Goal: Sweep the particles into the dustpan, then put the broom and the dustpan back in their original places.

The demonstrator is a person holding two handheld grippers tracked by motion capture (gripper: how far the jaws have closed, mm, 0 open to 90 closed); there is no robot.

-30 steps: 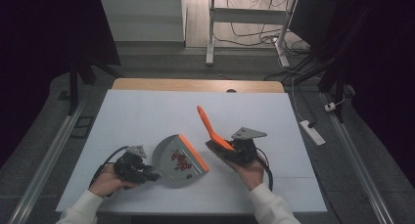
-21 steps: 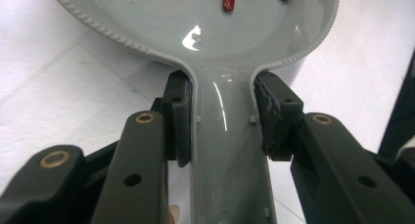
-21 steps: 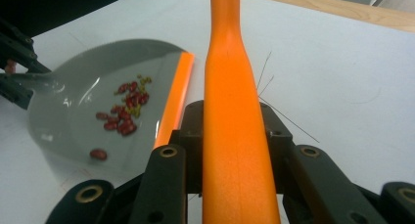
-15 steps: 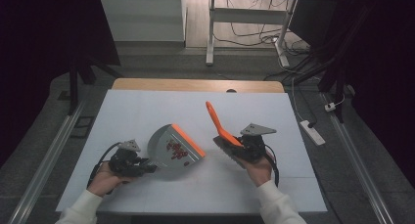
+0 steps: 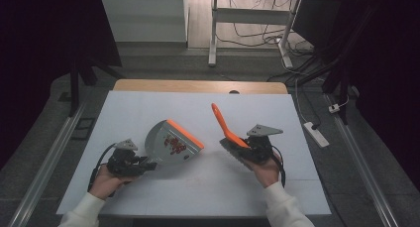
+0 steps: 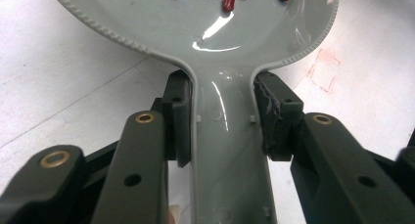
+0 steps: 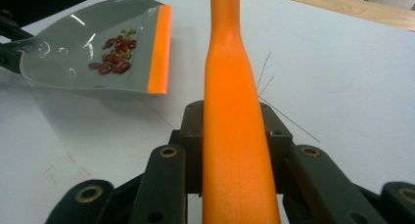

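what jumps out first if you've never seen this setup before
The bright orange brush grabs the eye, raised at a slant right of centre over the white table, clamped in the right gripper. To its left, the grey dustpan with an orange lip holds a small heap of red and yellowish beans; the left gripper is shut on its handle.

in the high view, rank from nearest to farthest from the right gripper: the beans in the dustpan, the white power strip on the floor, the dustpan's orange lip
From the right gripper:
1. Orange rubber lip of the grey plastic dustpan, just to its left.
2. Red and yellow beans, slightly farther left, inside the pan.
3. White power strip on the floor, off the table's right edge, farthest.
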